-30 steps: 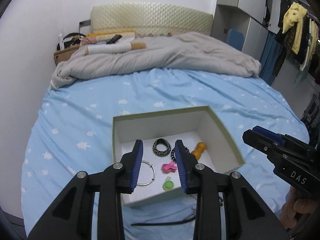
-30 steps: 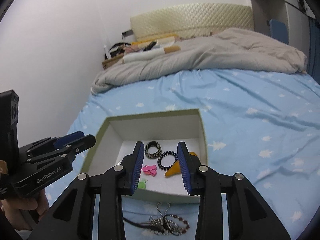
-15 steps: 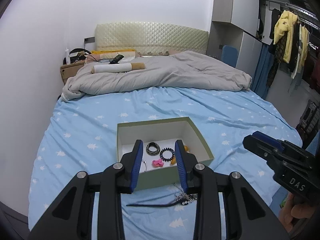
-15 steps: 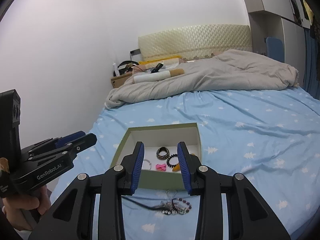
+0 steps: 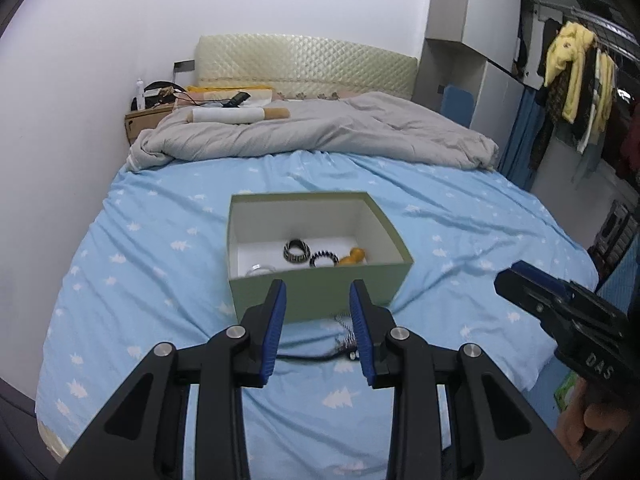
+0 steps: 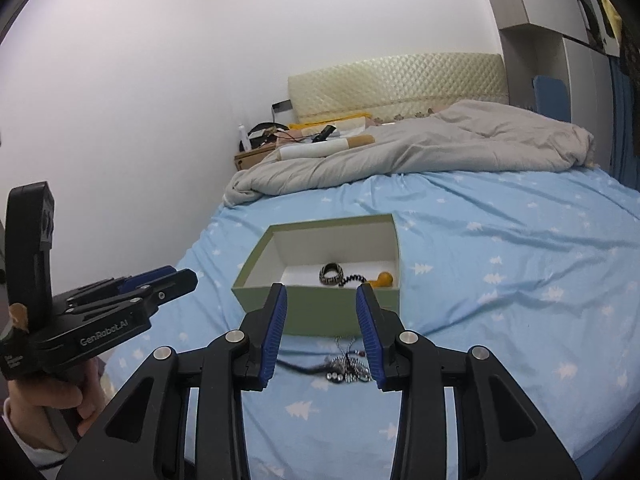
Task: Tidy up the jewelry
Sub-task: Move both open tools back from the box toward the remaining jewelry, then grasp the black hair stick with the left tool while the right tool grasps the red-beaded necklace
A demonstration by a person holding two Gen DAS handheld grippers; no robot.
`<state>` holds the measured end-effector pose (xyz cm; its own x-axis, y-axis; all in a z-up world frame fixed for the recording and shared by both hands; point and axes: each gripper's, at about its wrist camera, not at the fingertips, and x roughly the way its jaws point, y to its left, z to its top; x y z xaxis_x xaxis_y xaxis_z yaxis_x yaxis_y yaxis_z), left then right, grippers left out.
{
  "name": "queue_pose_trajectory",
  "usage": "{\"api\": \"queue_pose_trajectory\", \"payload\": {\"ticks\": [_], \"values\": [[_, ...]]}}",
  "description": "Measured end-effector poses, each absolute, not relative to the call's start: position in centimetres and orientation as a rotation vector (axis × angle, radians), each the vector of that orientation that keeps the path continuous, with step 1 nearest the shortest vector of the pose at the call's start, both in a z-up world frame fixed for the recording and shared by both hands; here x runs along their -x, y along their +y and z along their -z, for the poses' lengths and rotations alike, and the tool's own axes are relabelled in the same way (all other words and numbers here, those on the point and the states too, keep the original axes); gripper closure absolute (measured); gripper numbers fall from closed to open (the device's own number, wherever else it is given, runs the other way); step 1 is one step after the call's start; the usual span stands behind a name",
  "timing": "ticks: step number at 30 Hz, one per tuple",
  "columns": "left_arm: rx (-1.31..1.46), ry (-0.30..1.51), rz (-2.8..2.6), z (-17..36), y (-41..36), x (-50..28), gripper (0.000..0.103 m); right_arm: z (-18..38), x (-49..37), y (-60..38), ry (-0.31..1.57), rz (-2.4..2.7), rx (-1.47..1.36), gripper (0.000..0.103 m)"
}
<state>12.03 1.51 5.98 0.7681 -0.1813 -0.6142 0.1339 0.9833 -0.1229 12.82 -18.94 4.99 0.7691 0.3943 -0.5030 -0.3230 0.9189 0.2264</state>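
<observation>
Jewelry sits in two places ahead of the fingers: some inside the green box [image 5: 320, 292] with white inner walls, and a tangle of chains [image 6: 346, 366] on the blue bedsheet [image 5: 140, 280] in front of the box's near wall. In the left wrist view the left gripper [image 5: 319, 332] hovers over the sheet with its jaws partly apart and nothing between the blue pads; the box's near wall stands just beyond the fingertips, and a bit of chain and a dark cord [image 5: 308, 357] lie by the right finger. Past the fingertips, inside the box, lie a black-and-white patterned bangle [image 5: 297, 250], a black beaded bracelet [image 5: 323, 259] just to its right, an orange piece [image 5: 353, 257] farther right, and a thin silver ring [image 5: 260, 269] toward the left finger's side. In the right wrist view the right gripper [image 6: 321, 330] also hangs in the air, its jaws opening with nothing between them; the tangle of chains lies on the sheet between its two fingers, not touched by either. The box is beyond the fingertips. A rumpled grey duvet [image 6: 400, 156] covers the far end of the bed, well beyond both grippers.
</observation>
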Motion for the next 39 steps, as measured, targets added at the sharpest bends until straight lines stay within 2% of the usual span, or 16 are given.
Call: {"api": "queue_pose_trajectory", "payload": {"ticks": [11, 22, 37, 39], "values": [[0.111, 0.760, 0.157, -1.1, 1.0, -8.8, 0.069, -0.5, -10.0, -20.3, 0.612, -0.371, -0.132, 0.065], [0.125, 0.770, 0.174, 1.5, 1.0, -7.4, 0.069, 3.1, -8.5, -21.0, 0.655, -0.343, -0.136, 0.063], [0.140, 0.852, 0.196, 5.1, 2.2, -9.9, 0.069, 6.1, -9.8, -20.6, 0.705, -0.313, -0.136, 0.060], [0.141, 0.866, 0.205, 5.6, 2.2, -10.6, 0.067, 6.3, -10.3, -20.6, 0.707, -0.307, -0.136, 0.060]]}}
